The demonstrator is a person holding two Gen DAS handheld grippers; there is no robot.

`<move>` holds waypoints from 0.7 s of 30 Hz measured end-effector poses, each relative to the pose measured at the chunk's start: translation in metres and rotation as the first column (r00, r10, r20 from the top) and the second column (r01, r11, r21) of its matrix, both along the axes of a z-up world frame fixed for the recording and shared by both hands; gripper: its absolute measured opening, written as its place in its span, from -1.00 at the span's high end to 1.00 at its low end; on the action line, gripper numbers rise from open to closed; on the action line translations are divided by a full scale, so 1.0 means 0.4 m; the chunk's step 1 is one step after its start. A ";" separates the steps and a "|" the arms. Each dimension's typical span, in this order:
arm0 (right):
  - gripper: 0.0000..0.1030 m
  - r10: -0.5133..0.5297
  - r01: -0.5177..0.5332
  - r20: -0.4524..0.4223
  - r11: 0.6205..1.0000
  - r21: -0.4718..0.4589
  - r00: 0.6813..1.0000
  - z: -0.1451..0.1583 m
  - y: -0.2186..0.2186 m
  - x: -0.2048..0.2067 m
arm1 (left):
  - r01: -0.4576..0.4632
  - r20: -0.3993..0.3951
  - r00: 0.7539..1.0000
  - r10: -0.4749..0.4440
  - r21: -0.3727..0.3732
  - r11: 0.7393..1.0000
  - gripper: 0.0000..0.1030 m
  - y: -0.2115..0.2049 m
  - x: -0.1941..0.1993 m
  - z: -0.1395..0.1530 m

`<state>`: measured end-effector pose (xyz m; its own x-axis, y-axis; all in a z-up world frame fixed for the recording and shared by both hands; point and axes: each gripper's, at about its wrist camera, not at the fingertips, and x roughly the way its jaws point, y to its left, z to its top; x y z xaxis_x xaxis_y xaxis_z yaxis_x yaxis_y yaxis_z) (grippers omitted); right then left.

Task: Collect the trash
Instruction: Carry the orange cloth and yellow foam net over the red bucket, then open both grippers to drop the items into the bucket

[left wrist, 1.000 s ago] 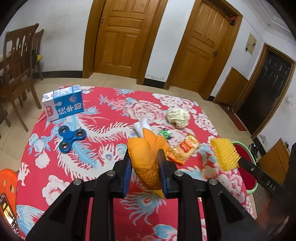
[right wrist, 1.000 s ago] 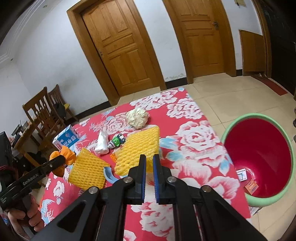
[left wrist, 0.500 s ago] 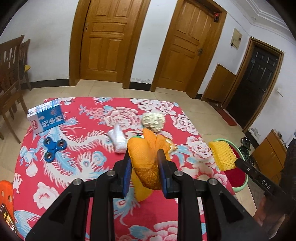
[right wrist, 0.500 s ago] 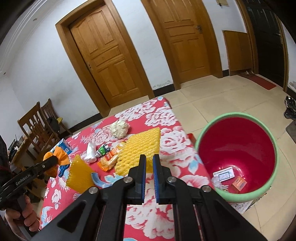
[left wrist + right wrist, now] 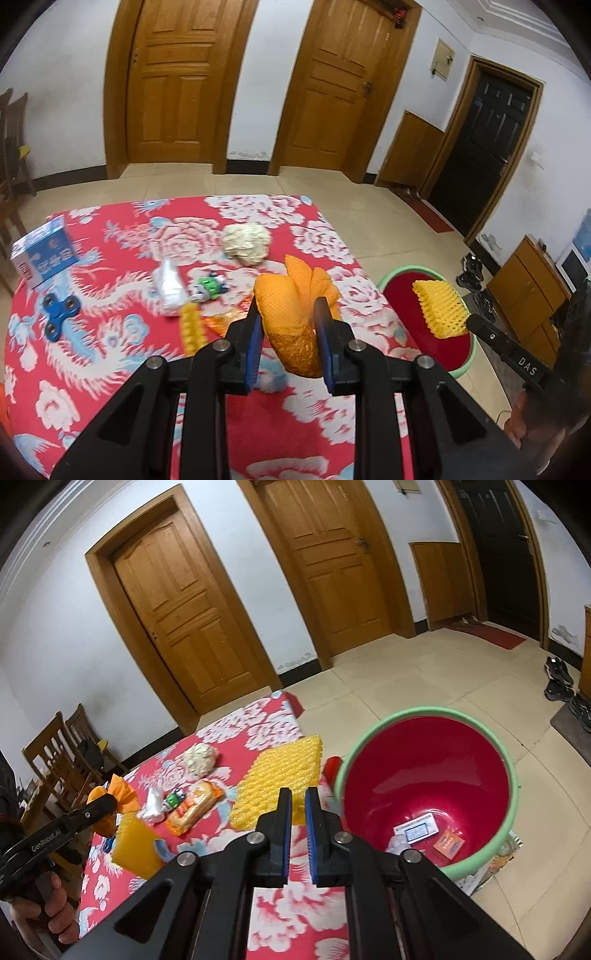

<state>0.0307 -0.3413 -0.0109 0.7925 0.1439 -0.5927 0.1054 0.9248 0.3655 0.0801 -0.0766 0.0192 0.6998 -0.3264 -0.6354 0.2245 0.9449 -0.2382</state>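
My left gripper (image 5: 290,325) is shut on an orange foam net (image 5: 295,314) and holds it above the red flowered table (image 5: 110,369). My right gripper (image 5: 297,805) is shut on a yellow foam net (image 5: 277,779) and holds it beside the rim of the red bin with a green rim (image 5: 424,775). In the left wrist view that yellow net (image 5: 439,310) hangs over the bin (image 5: 399,288). The bin holds a few scraps of paper (image 5: 417,829).
On the table lie a crumpled white ball (image 5: 245,243), a white wrapper (image 5: 168,286), a green toy (image 5: 208,288), a snack packet (image 5: 192,808), another yellow net (image 5: 135,843), a blue spinner (image 5: 59,314) and a blue carton (image 5: 44,256). Chairs (image 5: 62,760) stand at the left.
Both grippers have moved right toward the bin with their nets. The bin now fills more of the right wrist view, and the yellow net hangs over it.
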 end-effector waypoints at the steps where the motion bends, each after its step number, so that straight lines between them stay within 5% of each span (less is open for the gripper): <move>1: 0.83 -0.009 0.009 -0.002 1.000 0.003 1.000 -0.002 -0.011 0.000 | 0.010 -0.004 1.000 -0.010 0.003 1.000 0.49 -0.015 0.005 -0.002; 21: 0.82 -0.165 0.170 -0.102 0.985 0.043 0.981 -0.108 -0.212 0.000 | 0.219 -0.087 0.973 -0.215 0.037 0.975 0.49 -0.311 0.094 -0.095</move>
<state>0.0309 -0.4261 -0.0543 0.7465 0.0463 -0.6637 0.2946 0.8715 0.3921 0.1176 -0.2008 -0.0188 0.5600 -0.4336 -0.7060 0.4072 0.8861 -0.2213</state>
